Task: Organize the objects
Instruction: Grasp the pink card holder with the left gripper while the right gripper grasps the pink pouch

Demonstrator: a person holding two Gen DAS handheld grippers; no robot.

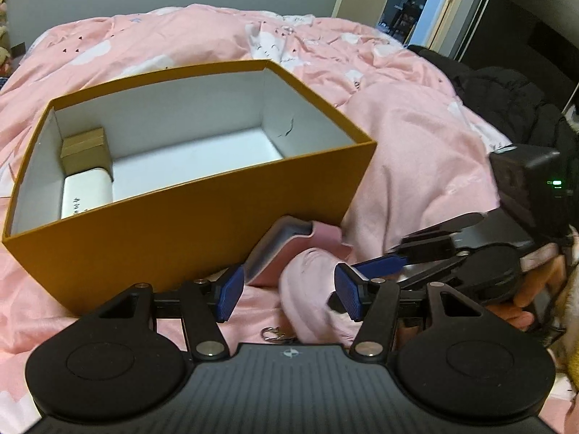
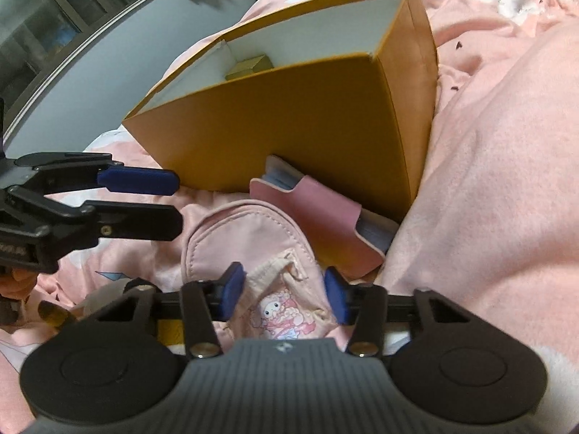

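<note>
Right wrist view shows the right gripper straddling, pads apparently not yet pressing, the small pink fabric pouch lying lengthwise ahead on the bed, the open mustard cardboard box beyond, while the released left gripper hovers alongside.

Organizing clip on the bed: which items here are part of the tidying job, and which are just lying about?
Part of the job:
orange box
small brown box and white case already inside it
pink pouch between the right gripper's jaws
pink card holder against the box

Lying about:
pink duvet
black jacket
metal clasp
</note>
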